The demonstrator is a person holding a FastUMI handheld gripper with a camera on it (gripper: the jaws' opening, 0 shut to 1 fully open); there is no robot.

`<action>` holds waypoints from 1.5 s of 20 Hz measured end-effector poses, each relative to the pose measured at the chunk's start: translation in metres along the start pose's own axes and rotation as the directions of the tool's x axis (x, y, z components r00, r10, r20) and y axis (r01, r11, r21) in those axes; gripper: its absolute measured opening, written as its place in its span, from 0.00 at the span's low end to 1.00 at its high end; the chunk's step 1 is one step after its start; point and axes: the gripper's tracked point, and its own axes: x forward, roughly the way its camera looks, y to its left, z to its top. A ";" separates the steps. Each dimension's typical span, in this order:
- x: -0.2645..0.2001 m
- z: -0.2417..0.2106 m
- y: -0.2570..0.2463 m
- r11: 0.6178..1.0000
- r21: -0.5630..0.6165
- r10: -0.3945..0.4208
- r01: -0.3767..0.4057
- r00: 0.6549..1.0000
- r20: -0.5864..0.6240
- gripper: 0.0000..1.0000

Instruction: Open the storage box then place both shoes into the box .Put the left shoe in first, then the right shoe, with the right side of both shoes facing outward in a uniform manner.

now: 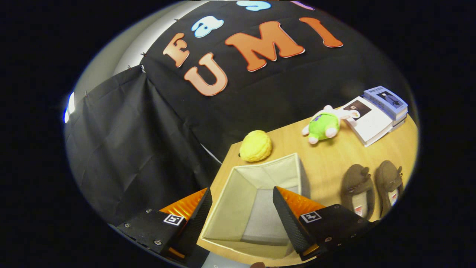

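Note:
A beige fabric storage box (pixel 238 193) stands open on the wooden table (pixel 327 160), its inside bare and no lid on it. My gripper (pixel 242 195) hovers above the box with its two black fingers spread wide apart, open, nothing between them but the box below. Two brown slipper-like shoes (pixel 357 190) (pixel 389 182) lie side by side on the table to the right of the box, beyond the right finger, toes pointing away.
A yellow round plush (pixel 255 146) sits just behind the box near the table's far-left corner. A green and white plush toy (pixel 324 125) lies further right, beside a stack of books (pixel 375 113). The table edge runs close along the box's left side.

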 end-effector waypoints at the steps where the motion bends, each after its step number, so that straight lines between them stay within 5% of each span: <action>1: -0.006 -0.003 -0.020 0.999 -0.003 -0.036 0.036 0.999 0.000 0.98; 7: -0.038 -0.009 -0.121 0.970 -0.066 -0.231 0.232 0.973 0.021 0.98; 15: -0.067 -0.032 -0.215 0.885 -0.192 -0.421 0.424 0.905 0.061 0.99; 22: -0.054 -0.050 -0.228 0.874 -0.274 -0.411 0.402 0.911 0.025 0.91; 30: -0.023 -0.069 -0.243 0.890 -0.265 -0.407 0.371 0.908 -0.095 0.57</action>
